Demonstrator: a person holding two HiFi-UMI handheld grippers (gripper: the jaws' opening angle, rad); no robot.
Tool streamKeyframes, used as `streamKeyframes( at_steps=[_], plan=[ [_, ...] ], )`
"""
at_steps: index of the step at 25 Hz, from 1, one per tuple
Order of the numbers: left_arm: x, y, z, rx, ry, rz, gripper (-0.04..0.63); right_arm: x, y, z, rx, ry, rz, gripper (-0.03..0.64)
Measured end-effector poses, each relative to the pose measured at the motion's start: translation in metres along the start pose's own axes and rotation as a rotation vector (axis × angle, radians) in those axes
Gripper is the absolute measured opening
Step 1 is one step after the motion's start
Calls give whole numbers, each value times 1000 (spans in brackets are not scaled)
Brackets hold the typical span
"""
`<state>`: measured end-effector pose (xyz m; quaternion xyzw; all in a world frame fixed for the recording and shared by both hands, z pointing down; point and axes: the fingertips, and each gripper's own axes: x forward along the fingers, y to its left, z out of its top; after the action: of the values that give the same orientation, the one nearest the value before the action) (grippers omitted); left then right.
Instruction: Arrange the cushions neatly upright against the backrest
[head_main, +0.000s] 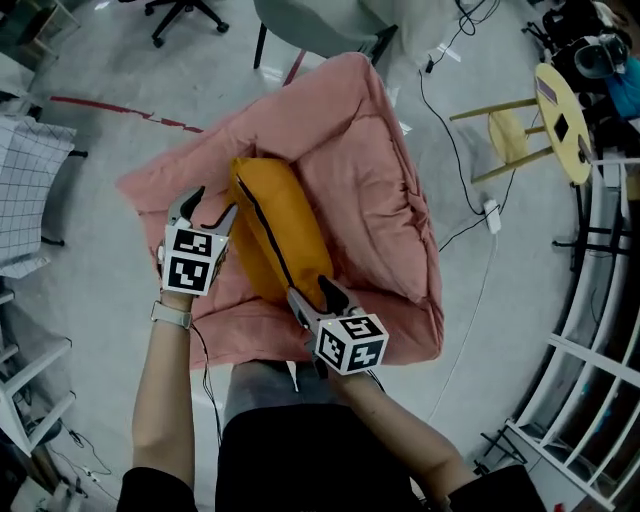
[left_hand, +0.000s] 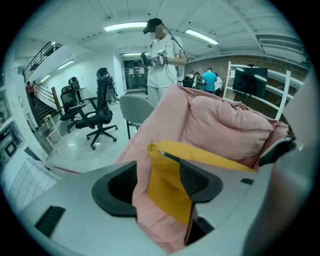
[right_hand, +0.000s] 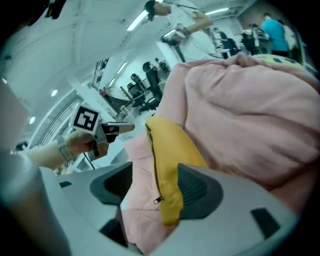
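Note:
A yellow cushion with a dark zipper stands on its edge on the seat of a pink padded chair, beside the puffy backrest. My left gripper is at the cushion's far left end. In the left gripper view the gripper is open: the yellow cushion corner lies against the right pad, and the left pad stands apart. My right gripper is at the near end. It is open too, with the cushion resting by one pad.
A wooden stool and loose cables are on the floor to the right, with a white railing beyond. A grey chair stands behind the pink one. A person and office chairs are farther off.

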<state>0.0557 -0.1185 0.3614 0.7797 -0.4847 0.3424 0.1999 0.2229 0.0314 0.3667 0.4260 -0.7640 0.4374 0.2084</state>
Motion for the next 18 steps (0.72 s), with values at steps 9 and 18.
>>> streamKeyframes(
  at_steps=[9, 18],
  plan=[
    [-109, -8, -133, -180, 87, 84, 267, 104, 67, 52, -639, 62, 54, 255],
    [-168, -6, -177, -338, 60, 182, 266, 175, 35, 123, -866, 110, -188, 314]
  ],
)
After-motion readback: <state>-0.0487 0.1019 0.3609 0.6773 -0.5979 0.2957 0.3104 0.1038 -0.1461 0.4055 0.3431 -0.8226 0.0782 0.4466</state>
